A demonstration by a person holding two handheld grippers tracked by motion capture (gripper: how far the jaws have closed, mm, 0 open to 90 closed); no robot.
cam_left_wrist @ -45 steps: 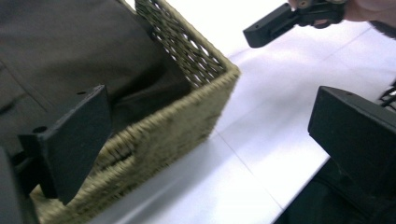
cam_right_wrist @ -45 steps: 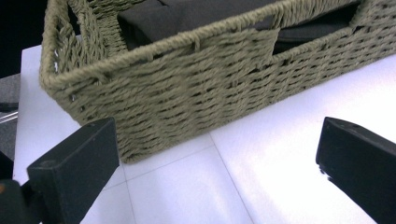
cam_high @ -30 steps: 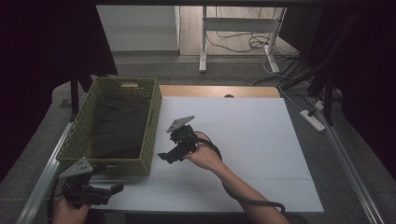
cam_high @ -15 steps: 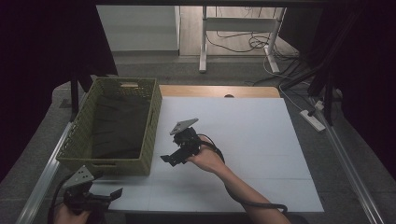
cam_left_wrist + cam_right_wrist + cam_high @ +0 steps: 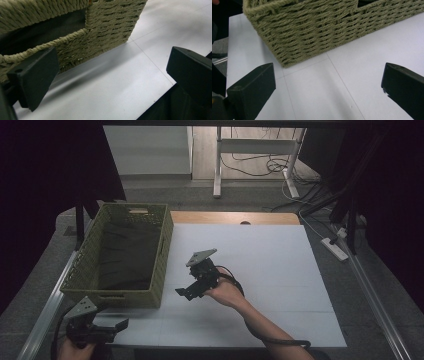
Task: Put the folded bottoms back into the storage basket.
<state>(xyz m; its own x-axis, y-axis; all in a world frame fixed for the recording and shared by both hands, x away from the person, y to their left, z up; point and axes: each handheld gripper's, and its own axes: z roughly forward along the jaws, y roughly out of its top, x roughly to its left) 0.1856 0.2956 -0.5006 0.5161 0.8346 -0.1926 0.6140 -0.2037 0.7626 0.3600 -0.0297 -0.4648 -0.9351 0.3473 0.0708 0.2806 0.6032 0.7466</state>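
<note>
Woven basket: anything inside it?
In the high view the basket shows a dark lining and no items on the visible floor. The near wall hides the strip just behind it. Both the left gripper and right gripper are open outside it.

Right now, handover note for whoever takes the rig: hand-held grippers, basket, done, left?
Left hand-held gripper: open, empty, at the table's near-left corner, just in front of the woven basket.
Right hand-held gripper: open, empty, over the white table, pointing at the basket's near right corner.
Basket: upright on the table's left side; no loose items visible inside its dark interior.
Done: nothing gripped.
Left: probably close in and take hold of the basket.
</note>
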